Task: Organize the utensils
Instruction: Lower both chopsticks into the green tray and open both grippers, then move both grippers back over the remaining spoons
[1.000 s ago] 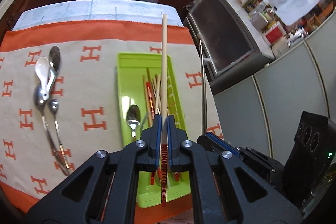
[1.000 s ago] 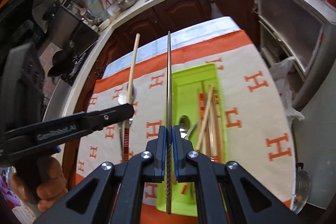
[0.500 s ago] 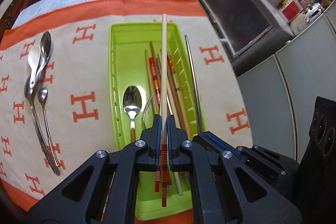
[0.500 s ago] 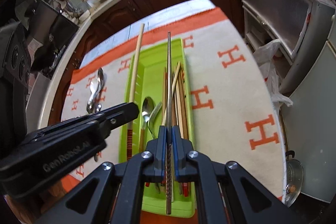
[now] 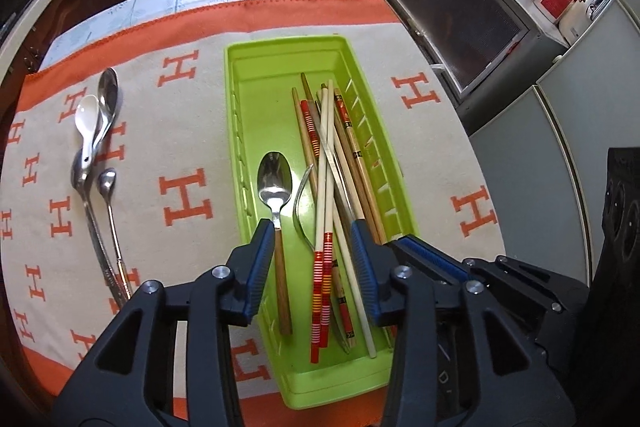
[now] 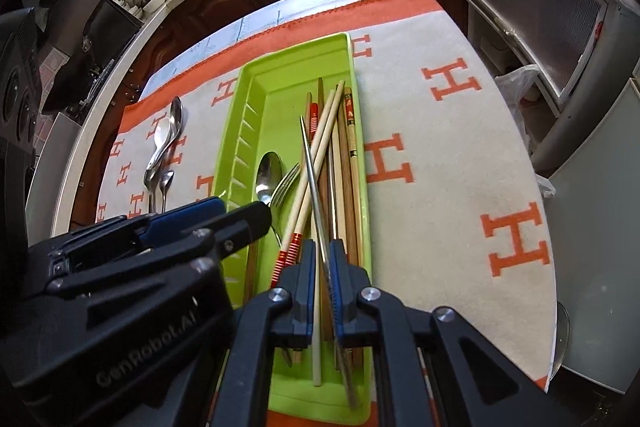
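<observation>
The left gripper (image 5: 316, 255) is seen opening above the green tray (image 5: 240, 131); the pale red-banded chopstick (image 5: 325, 187), released, lies at twelve o'clock between its jaws. The right gripper (image 6: 321, 259) is clenched on a metal chopstick (image 6: 314, 187), slanted over the tray's wooden chopsticks.

Large orange capital "H" letters are repeating across the beige woven tablecloth with an orange border (image 5: 188, 39); in the left wrist view one is sitting just left of the lime-green plastic utensil tray (image 5: 280, 47), and others are showing to its right. In the right wrist view the same letters are appearing on either side of the tray. The raised wording "GenRobot.AI" is standing on the black plastic body of the left gripper (image 6: 236, 215), running along its side near the bottom left. Small printing on the chopsticks and on the jars on the counter is too small to read.
</observation>
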